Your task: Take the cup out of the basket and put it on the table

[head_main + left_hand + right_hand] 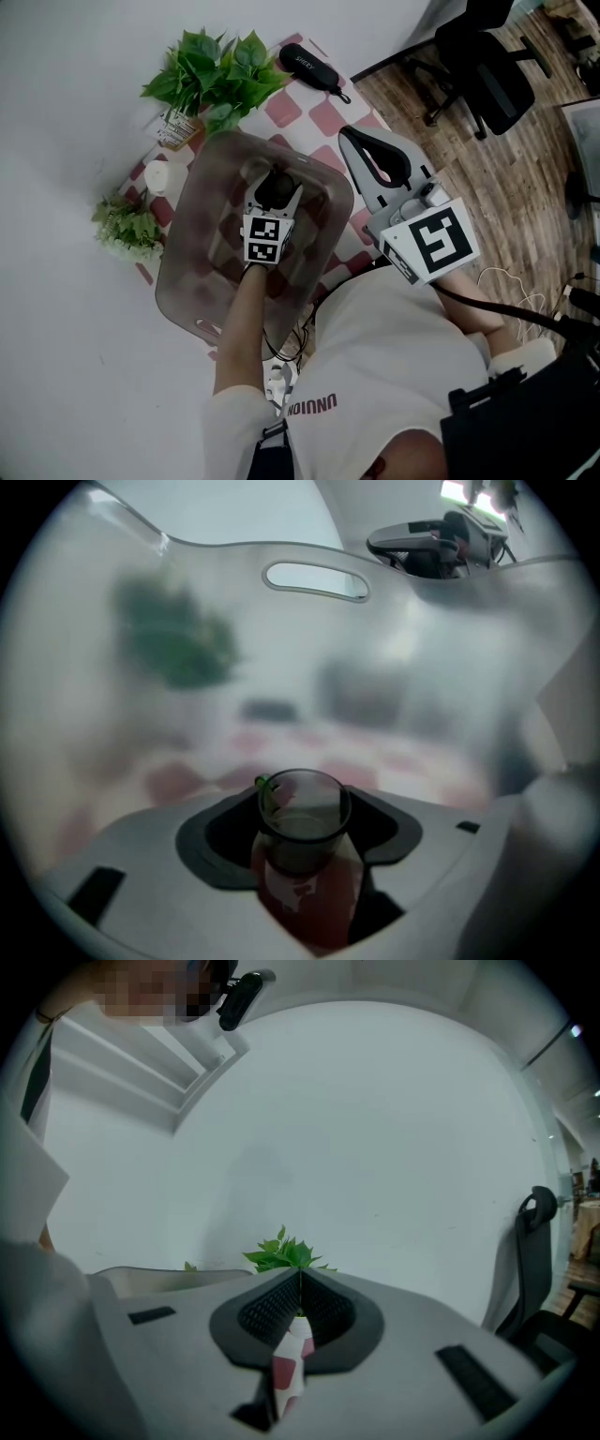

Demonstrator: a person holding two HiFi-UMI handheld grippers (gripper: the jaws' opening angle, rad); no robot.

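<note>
A small clear cup (302, 822) stands upright on the floor of the translucent grey basket (202, 253). My left gripper (274, 189) reaches down into the basket, and in the left gripper view (302, 803) its black pads meet the cup on both sides. In the head view the gripper's body hides the cup. My right gripper (351, 137) hovers outside the basket past its right rim, above the chequered cloth (323, 117). In the right gripper view (300, 1283) its jaws meet at the tip with nothing between them.
A leafy potted plant (220, 75) stands behind the basket, a smaller plant (127, 230) and a white cylinder (164, 176) to its left. A black case (314, 64) lies at the back. An office chair (487, 56) stands on the wooden floor to the right.
</note>
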